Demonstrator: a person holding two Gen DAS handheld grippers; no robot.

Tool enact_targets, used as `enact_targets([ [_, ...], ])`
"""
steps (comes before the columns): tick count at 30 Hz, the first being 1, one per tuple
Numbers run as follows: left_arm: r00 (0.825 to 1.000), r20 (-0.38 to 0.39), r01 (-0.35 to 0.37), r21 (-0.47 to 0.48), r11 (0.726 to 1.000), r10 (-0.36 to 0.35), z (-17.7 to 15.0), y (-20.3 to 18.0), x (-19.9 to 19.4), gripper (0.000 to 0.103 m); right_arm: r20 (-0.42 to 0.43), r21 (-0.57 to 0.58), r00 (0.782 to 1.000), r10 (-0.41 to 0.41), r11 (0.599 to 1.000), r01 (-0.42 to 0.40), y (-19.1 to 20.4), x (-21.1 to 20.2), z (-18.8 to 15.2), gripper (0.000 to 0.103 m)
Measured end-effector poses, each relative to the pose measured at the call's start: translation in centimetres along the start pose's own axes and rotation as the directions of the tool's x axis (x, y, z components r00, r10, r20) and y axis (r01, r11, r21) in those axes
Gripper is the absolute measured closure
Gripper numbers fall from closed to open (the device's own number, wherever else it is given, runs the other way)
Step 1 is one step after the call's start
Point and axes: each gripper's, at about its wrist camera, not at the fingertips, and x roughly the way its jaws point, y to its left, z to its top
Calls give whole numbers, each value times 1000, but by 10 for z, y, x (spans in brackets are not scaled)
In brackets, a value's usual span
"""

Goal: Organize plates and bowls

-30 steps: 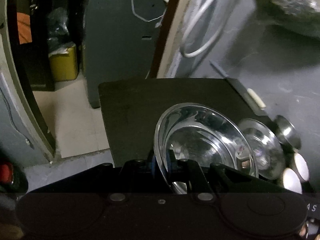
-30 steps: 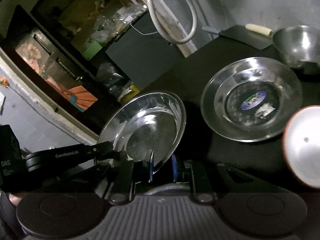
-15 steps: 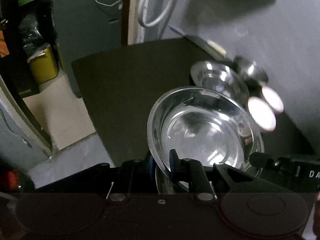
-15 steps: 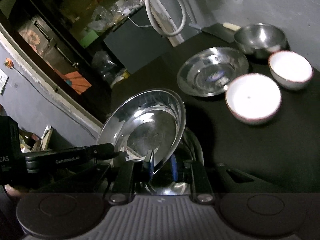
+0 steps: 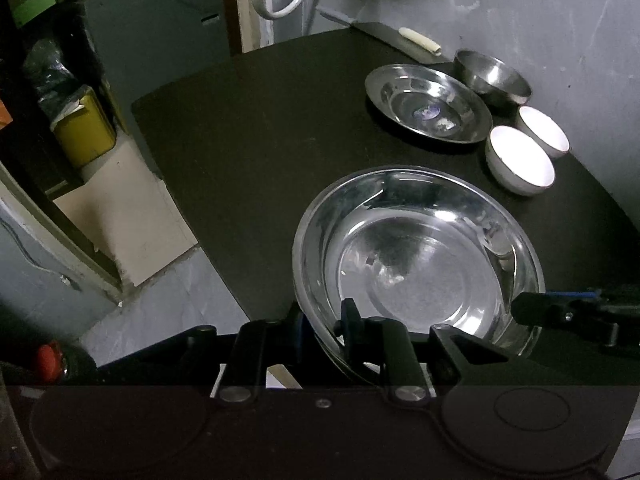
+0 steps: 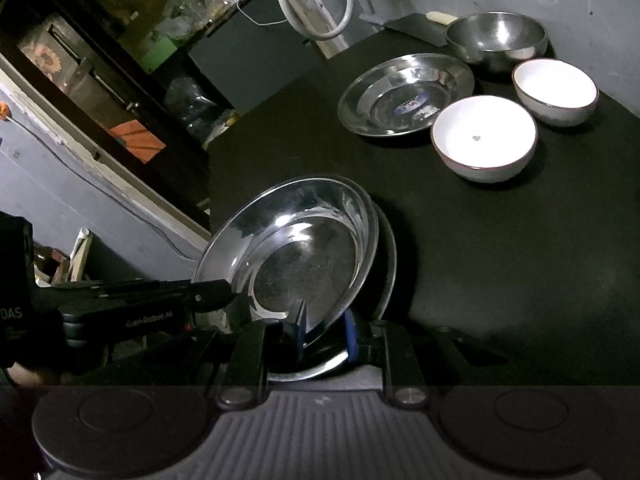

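- Left claw (image 5: 324,326): astride the near rim of the top plate (image 5: 420,264), jaws just opening, pads apart with the rim between them, grip seemingly slack.
- Right claw (image 6: 324,330): nearly closed, apparently pinching the same plate's rim from the other side.
- Top plate: near the front corner of the bench (image 5: 260,140), tilted above a lower plate (image 6: 386,264) of the same kind, not fully nested in it.
- Well apart at the back: a third steel plate (image 5: 428,108), a steel bowl (image 5: 492,74) and two white bowls (image 5: 520,160), unsorted.
- Risk of a drop and clatter: with one side freed first, likely to swing down on the other pinch and slap onto the plate beneath.
- Risk of a skewed stack: released at a tilt, could settle with one edge riding on the lower rim instead of seating inside.
- Risk of sliding: smooth steel on steel beside the bench's edge, so a nudge from a withdrawing claw could push the pair toward the floor.
- Risk of snagging: a pad caught under the lip on pull-back could lift or drag the plate.
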Motion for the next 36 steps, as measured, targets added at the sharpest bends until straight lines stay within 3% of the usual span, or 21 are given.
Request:
enact_targets([
  [17, 1000, -24, -7, 8, 1000, 7, 1, -1, 11, 79, -32, -21, 999, -23, 1000, 23, 5, 5, 0, 75],
  [25, 999, -37, -15, 8, 1000, 15, 2, 1, 15, 76, -31, -67, 998, -56, 996, 54, 11, 5, 2, 67],
  [27, 999, -36, -25, 9, 1000, 25, 4, 2, 15, 74, -33, -86, 997, -66, 994, 63, 13, 5, 2, 60],
  [30, 999, -28, -36, -1, 999, 36, 7, 5, 15, 66, -43, -108, 995, -88, 991, 83, 15, 6, 1, 53],
  [32, 999, -9, -47, -10, 999, 47, 10, 8, 13, 52, -39, -111, 995, -88, 990, 83, 14, 4, 1, 46],
  [36, 998, 41, -50, -8, 999, 50, 24, 15, 12, 34, -16, -106, 995, -97, 990, 95, 9, 0, 6, 36],
])
